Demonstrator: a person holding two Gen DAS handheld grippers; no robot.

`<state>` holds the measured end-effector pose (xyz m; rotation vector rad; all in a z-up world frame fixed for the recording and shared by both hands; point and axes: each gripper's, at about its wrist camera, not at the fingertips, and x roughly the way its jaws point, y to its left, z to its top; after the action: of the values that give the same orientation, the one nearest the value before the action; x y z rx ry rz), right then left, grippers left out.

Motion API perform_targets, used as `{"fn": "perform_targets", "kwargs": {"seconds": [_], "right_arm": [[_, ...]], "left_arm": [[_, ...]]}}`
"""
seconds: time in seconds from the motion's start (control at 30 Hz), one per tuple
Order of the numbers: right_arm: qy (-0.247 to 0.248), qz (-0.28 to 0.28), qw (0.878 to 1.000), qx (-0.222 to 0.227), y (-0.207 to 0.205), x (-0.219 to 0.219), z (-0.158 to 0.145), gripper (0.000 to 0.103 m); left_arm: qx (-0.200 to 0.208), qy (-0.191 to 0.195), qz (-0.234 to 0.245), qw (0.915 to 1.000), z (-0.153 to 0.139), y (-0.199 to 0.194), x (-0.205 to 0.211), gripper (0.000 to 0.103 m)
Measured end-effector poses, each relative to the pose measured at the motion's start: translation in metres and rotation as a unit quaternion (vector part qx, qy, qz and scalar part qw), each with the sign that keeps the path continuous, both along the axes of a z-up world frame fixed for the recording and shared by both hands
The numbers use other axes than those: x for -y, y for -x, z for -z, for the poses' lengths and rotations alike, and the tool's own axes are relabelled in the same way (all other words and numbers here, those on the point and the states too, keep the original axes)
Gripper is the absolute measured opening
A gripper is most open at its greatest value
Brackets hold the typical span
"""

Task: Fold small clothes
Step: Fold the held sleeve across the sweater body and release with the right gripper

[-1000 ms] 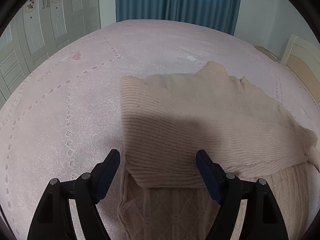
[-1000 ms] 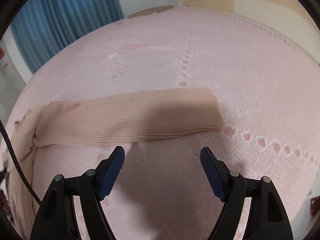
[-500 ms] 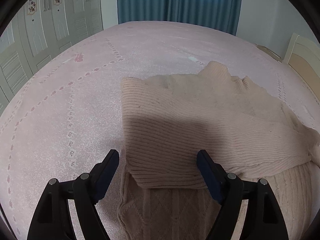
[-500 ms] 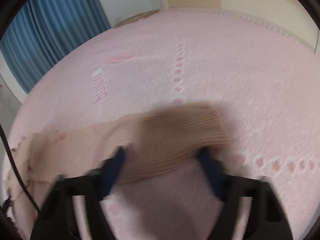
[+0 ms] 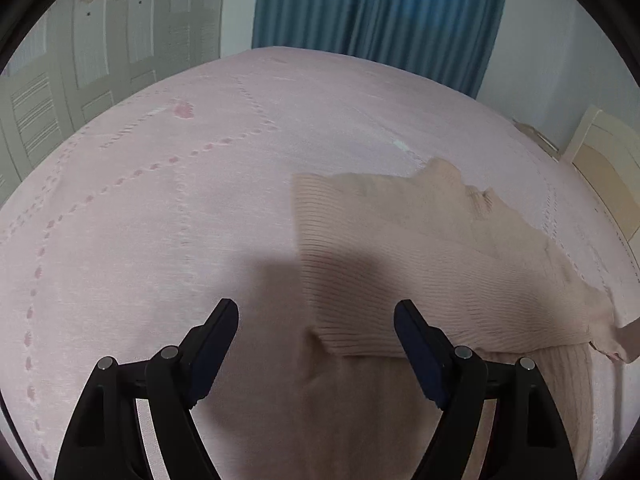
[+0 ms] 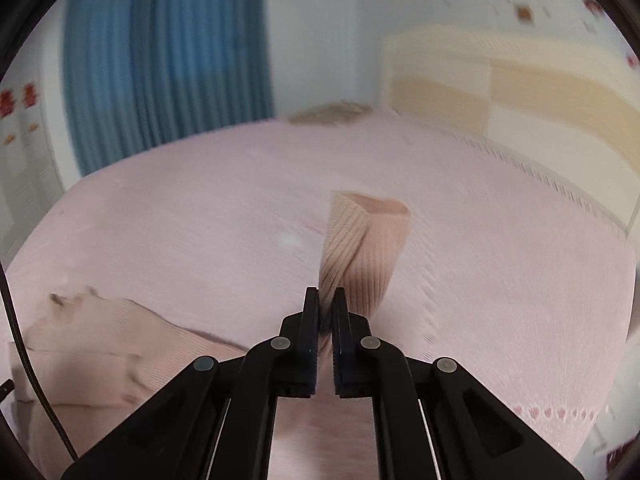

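The right gripper [image 6: 325,294] is clamping its black jaws together on the ribbed cuff end of the beige knit sweater's sleeve [image 6: 366,248], which is standing up ahead of the fingertips, twisted and lifted clear of the pink patterned bedspread [image 6: 200,216]. The rest of the beige ribbed knit sweater [image 6: 104,344] is lying flat on the bed to the lower left of that gripper, near a thin black cable [image 6: 24,360] at the frame edge. The left gripper [image 5: 316,314] is standing wide open and is holding nothing; no fabric is touching its dark blue pads [image 5: 416,344]. In the left wrist view the sweater [image 5: 420,264] is spreading out ahead and to the right of the open gripper, its ribbed hem corner lying between the fingers but below them, on the bedspread [image 5: 140,220]. A cable-knit layer of the same colour [image 5: 560,384] is showing under the ribbed part at the lower right. No brand, label or legible writing is appearing on the garment. Blue curtains [image 5: 380,8] are hanging beyond the bed, with a pale headboard [image 6: 500,92] at the side.
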<state>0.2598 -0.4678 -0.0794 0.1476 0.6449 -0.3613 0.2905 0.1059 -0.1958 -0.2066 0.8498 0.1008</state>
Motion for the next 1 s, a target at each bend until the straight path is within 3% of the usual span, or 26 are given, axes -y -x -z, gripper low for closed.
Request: {"fn": "perform_targets", "kwargs": {"seconds": [0.13, 0.3, 0.47, 0.6, 0.73, 0.87, 0.9, 1.0], "right_arm": [[0.024, -0.066, 0.997, 0.015, -0.027, -0.097, -0.036, 0.005], [0.034, -0.160, 0.986, 0.024, -0.048, -0.231, -0.052, 0.005], [0.007, -0.260, 0.965, 0.011, -0.059, -0.358, -0.033, 0.005], [-0.023, -0.324, 0.945, -0.045, -0.066, -0.435, 0.018, 0.007], [-0.042, -0.339, 0.931, -0.126, -0.073, -0.459, 0.073, 0.015], [-0.059, -0.342, 0.930, -0.121, -0.057, -0.428, 0.073, 0.032], [-0.056, -0.338, 0.933, -0.113, -0.054, -0.413, 0.069, 0.038], [-0.051, -0.314, 0.943, -0.095, -0.040, -0.358, 0.059, 0.043]], "left_arm": [[0.003, 0.014, -0.038, 0.9992, -0.003, 0.016, -0.045, 0.079], [-0.038, 0.038, -0.079, 0.9954, 0.014, 0.026, -0.092, 0.079], [-0.054, 0.058, -0.103, 0.9915, 0.027, 0.031, -0.121, 0.079], [-0.062, 0.069, -0.112, 0.9893, 0.031, 0.031, -0.133, 0.079], [-0.056, 0.062, -0.107, 0.9907, 0.027, 0.025, -0.125, 0.079], [-0.045, 0.069, -0.087, 0.9928, 0.022, 0.018, -0.109, 0.079], [-0.041, 0.069, -0.082, 0.9934, 0.020, 0.015, -0.105, 0.079], [-0.028, 0.078, -0.061, 0.9947, 0.013, 0.007, -0.088, 0.079]]}}
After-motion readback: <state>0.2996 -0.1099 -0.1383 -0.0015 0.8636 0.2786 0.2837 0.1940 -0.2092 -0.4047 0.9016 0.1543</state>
